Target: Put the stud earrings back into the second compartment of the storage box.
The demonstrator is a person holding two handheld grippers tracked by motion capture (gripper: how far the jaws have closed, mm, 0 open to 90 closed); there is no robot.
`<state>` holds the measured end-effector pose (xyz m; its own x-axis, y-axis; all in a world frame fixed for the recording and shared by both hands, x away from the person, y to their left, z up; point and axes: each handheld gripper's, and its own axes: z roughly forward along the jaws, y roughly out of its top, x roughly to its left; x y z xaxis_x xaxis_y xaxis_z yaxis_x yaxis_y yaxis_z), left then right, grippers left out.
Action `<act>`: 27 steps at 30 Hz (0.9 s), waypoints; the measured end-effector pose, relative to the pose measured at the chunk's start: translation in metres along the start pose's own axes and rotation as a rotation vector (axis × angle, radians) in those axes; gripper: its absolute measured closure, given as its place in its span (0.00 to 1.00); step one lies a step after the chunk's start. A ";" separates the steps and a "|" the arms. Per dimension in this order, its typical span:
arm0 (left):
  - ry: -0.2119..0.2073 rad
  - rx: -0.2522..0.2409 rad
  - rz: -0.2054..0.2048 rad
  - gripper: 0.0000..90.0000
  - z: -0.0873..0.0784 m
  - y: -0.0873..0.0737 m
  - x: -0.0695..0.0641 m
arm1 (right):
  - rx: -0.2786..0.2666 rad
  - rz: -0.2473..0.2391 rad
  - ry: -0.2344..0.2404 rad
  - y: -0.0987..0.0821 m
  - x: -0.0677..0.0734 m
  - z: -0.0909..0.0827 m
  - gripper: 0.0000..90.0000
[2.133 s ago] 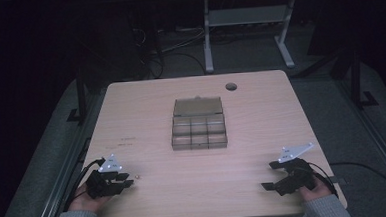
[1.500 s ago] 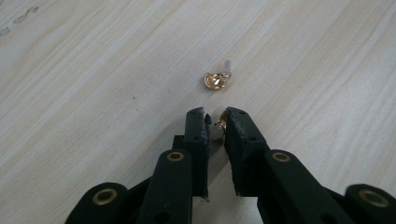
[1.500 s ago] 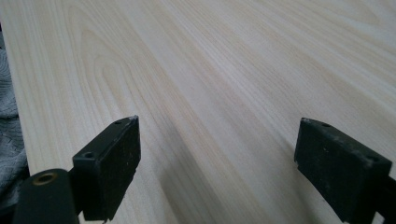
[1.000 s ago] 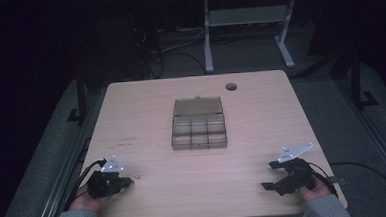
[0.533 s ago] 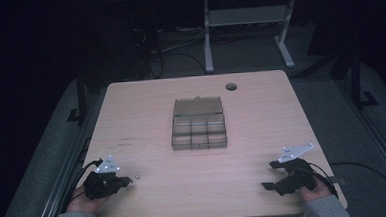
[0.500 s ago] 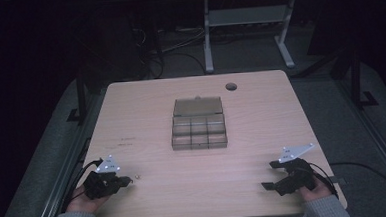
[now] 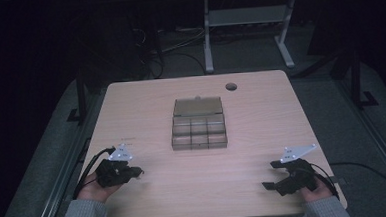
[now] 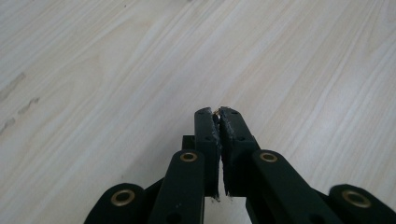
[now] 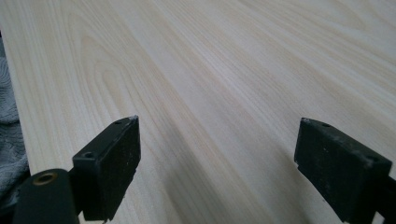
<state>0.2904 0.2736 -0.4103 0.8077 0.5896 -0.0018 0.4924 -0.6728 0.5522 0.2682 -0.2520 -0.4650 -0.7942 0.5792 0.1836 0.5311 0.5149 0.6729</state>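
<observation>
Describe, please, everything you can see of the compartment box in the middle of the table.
The compartment box is a small, translucent grey-brown organiser, plastic by the look of it. Its lid is swung open and lies back on the far side, with a small latch tab at its far edge. The tray shows six compartments in two rows of three; whether they hold anything is too dim to tell. It sits flat on the light wooden table, square to its edges, with nothing else touching it.

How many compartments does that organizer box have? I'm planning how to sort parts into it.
6, as far as the high view shows: the box at the table's middle has two rows of three, one row by the open lid, one nearer the person. Contents are too dim to tell.
</observation>
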 end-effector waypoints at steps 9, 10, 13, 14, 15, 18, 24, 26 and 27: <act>-0.028 0.009 0.003 0.97 0.008 0.034 0.004 | -0.001 -0.009 0.009 0.000 0.000 0.001 0.16; -0.031 0.006 -0.001 0.97 0.010 0.039 0.004 | 0.000 -0.009 0.008 0.000 0.000 0.001 0.16; -0.036 0.022 0.000 0.97 0.014 0.049 0.006 | -0.004 -0.008 0.008 0.000 0.000 0.001 0.16; -0.037 0.022 -0.002 0.97 0.015 0.053 0.006 | -0.004 -0.009 0.008 0.000 0.000 0.001 0.16; -0.038 0.026 0.001 0.97 0.017 0.056 0.007 | -0.003 -0.009 0.009 0.000 0.000 0.001 0.16; -0.046 0.026 -0.016 0.97 0.020 0.065 0.010 | -0.005 -0.012 0.010 0.000 0.000 0.001 0.16; -0.061 0.000 -0.047 0.97 0.025 0.085 0.013 | -0.004 -0.011 0.014 0.001 0.000 0.001 0.16; -0.067 -0.002 -0.048 0.97 0.027 0.092 0.013 | -0.007 -0.010 0.016 0.001 0.000 0.001 0.16; -0.071 -0.001 -0.044 0.97 0.029 0.096 0.013 | -0.008 -0.010 0.016 0.001 0.000 0.001 0.16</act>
<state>0.3576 0.2041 -0.3812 0.8064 0.5853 -0.0846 0.5272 -0.6467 0.5512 0.2691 -0.2510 -0.4648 -0.8040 0.5640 0.1884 0.5210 0.5155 0.6803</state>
